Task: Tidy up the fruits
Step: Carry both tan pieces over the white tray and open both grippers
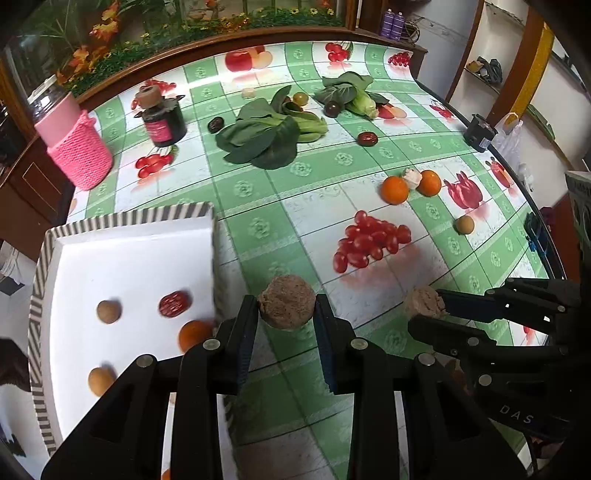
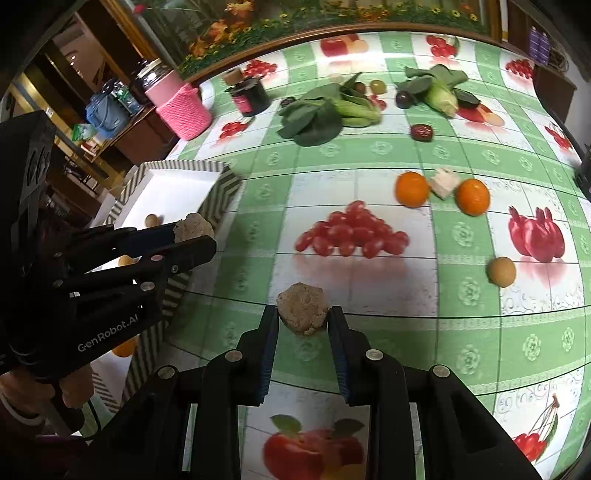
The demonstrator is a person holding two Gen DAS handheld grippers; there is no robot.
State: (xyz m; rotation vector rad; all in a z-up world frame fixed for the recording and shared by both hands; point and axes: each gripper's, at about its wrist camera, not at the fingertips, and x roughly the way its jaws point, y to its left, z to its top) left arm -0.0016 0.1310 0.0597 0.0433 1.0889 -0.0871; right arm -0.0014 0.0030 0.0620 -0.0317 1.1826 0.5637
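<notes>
Gripping one rough brown ball (image 1: 287, 302) each, the left gripper (image 1: 286, 306) and right gripper (image 2: 303, 314) are hovering over the table (image 1: 295, 229). The tray (image 1: 125, 221) is holding four fruits; two oranges (image 2: 412, 189) are lying beyond.

You are working at a table (image 1: 332, 192) covered by a glossy green-and-white checked cloth printed with fruit. Behind its far edge runs a dark wooden frame (image 1: 221, 40) holding a panel of flowers and foliage (image 1: 110, 33). To the right you see white walls with wooden shelving (image 1: 480, 77). Daylight reflects off the cloth.
</notes>
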